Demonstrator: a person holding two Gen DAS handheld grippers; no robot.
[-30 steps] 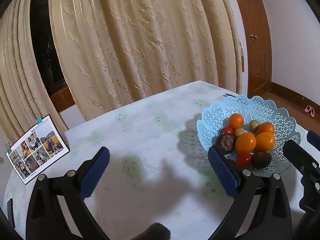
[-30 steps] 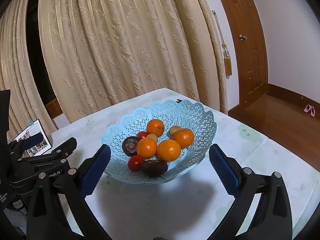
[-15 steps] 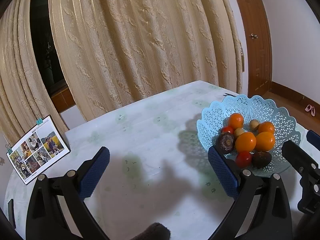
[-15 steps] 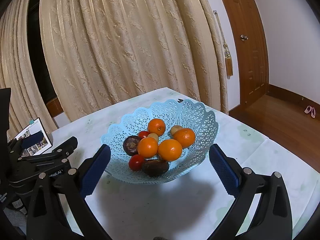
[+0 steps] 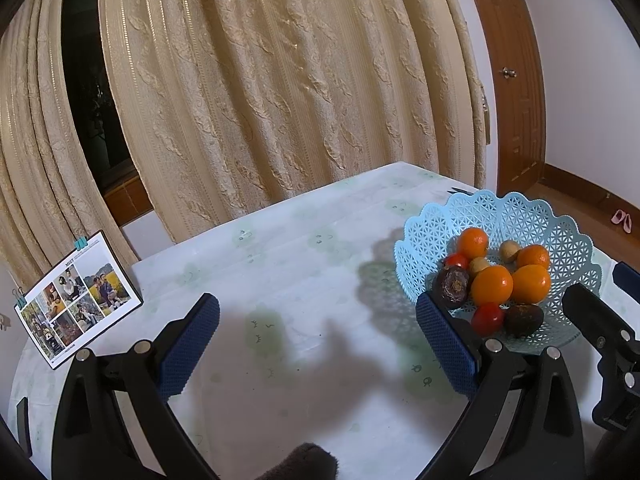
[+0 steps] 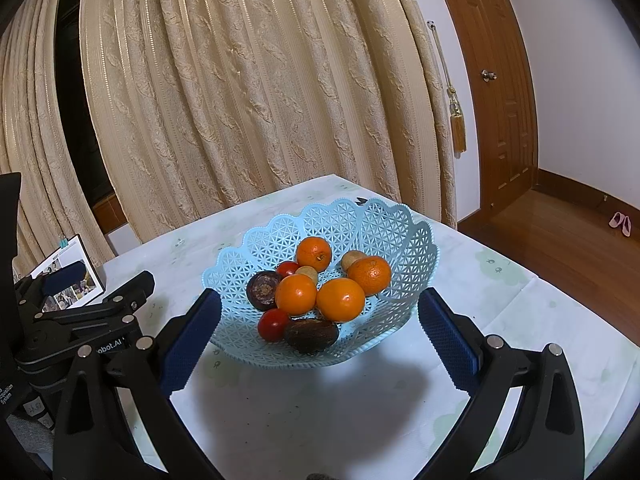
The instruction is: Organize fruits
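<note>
Fruit stays heaped in the blue lattice basket [image 6: 416,256] on the table [image 6: 500,300], the scene all but unchanged from a second ago, the right wrist view only slightly shifted. Right gripper [image 6: 319,332] hangs before the basket, jaws spread wide and empty. Left gripper [image 5: 318,344], equally wide open and holding nothing, hovers over bare tablecloth, basket to its right.

1. The left gripper [image 5: 318,336] hangs above the table with its jaws spread wide and nothing between them; its blue pads [image 5: 190,344] face each other.
2. The right gripper [image 6: 318,336] is just as wide apart and empty; its blue fingers [image 6: 448,338] sit level.
3. The two grippers are side by side, close together, left one at the right one's left.
</note>
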